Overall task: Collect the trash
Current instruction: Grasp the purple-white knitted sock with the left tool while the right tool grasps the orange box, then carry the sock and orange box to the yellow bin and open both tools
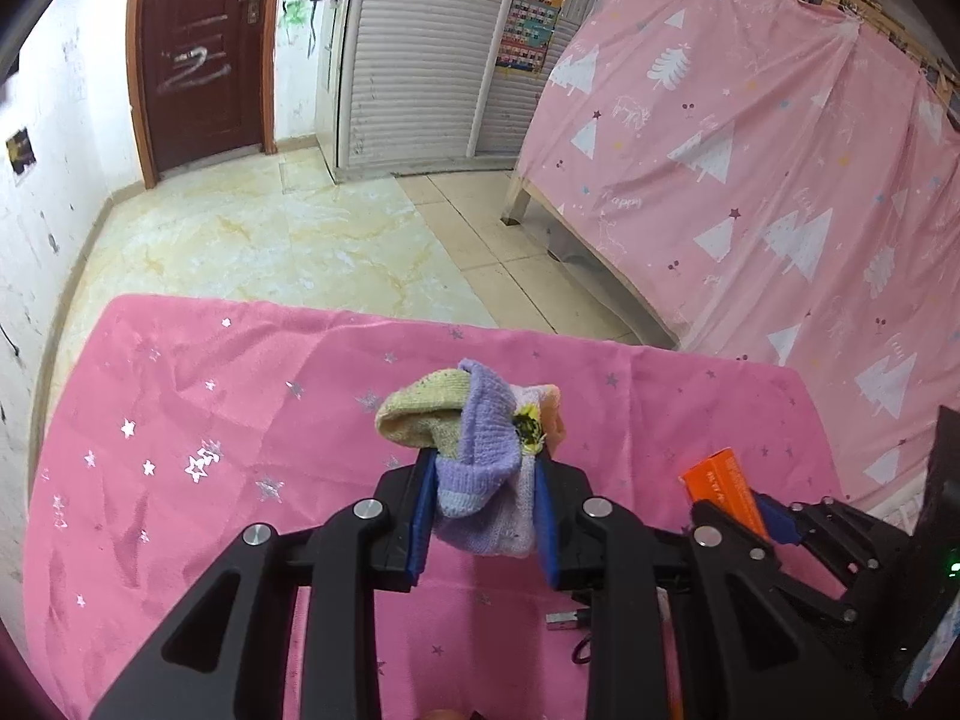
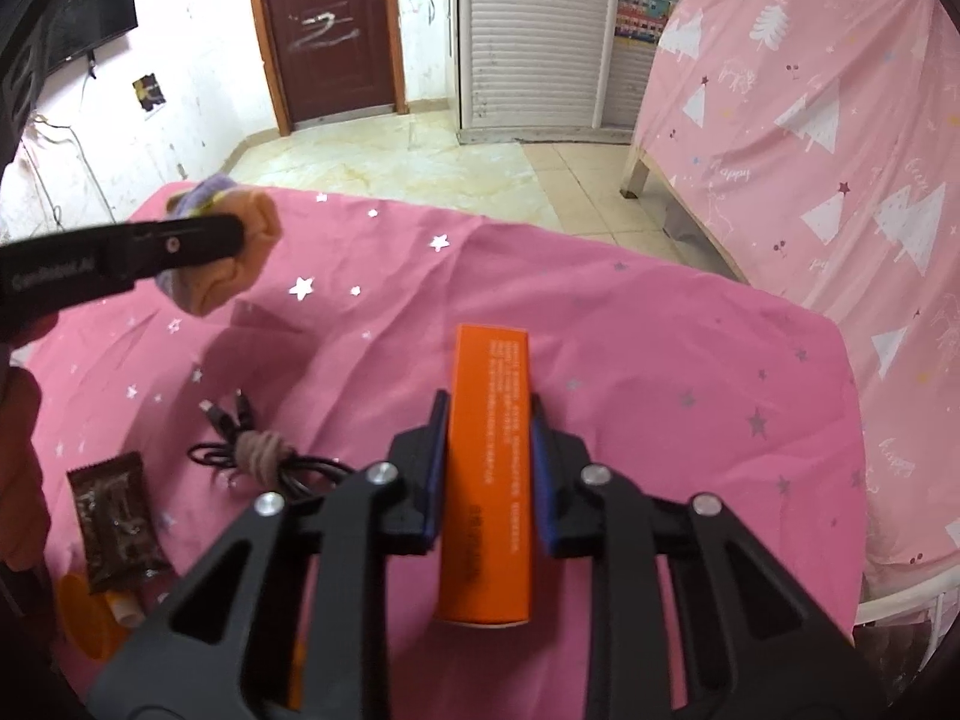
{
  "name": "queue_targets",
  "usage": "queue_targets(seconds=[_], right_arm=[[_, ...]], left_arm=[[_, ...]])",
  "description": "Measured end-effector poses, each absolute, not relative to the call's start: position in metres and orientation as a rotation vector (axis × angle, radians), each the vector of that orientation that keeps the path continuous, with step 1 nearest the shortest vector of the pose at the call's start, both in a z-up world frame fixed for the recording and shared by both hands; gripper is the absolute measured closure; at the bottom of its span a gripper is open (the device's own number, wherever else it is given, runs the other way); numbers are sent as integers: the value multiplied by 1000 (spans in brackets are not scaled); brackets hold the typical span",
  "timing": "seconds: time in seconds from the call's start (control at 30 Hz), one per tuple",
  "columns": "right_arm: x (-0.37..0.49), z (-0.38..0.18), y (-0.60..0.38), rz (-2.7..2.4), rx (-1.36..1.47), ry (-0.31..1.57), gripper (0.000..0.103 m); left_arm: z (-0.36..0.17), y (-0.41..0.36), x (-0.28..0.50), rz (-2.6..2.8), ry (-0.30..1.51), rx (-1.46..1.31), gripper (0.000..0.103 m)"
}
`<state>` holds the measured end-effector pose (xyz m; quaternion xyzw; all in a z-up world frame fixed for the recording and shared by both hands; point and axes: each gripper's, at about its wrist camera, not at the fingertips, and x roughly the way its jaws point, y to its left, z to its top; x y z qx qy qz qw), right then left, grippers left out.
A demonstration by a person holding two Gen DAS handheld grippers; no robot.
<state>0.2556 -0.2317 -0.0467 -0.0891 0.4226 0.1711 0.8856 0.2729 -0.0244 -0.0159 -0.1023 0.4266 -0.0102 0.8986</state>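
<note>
My left gripper (image 1: 483,468) is shut on a bundled knitted sock (image 1: 474,438), purple, yellow-green and peach, held above the pink star-print tablecloth (image 1: 210,420). The sock shows in the right wrist view (image 2: 240,258) at the left with the left gripper's finger across it. My right gripper (image 2: 489,414) is shut on a long orange box (image 2: 489,468), held over the cloth (image 2: 660,360). The box (image 1: 723,489) also shows at the right of the left wrist view. A brown snack wrapper (image 2: 117,519) lies at the cloth's front left.
A coiled black cable with a beige tie (image 2: 258,450) lies beside the wrapper. An orange object (image 2: 90,618) sits at the front left edge. A bed draped in pink tree-print sheet (image 2: 840,150) stands to the right. Tiled floor (image 1: 270,228), a brown door and a white wardrobe lie beyond.
</note>
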Motion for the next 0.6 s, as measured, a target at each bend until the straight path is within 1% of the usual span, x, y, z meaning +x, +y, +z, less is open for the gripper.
queue_targets(seconds=[0.23,0.6], right_arm=[[245,-37,-240,342,-166,831,81],[224,-21,-288,276,-97,779,81]], left_arm=[[-7,-37,263,-11,850,-157,81],[12,-89,237,-123,852,-120,81]])
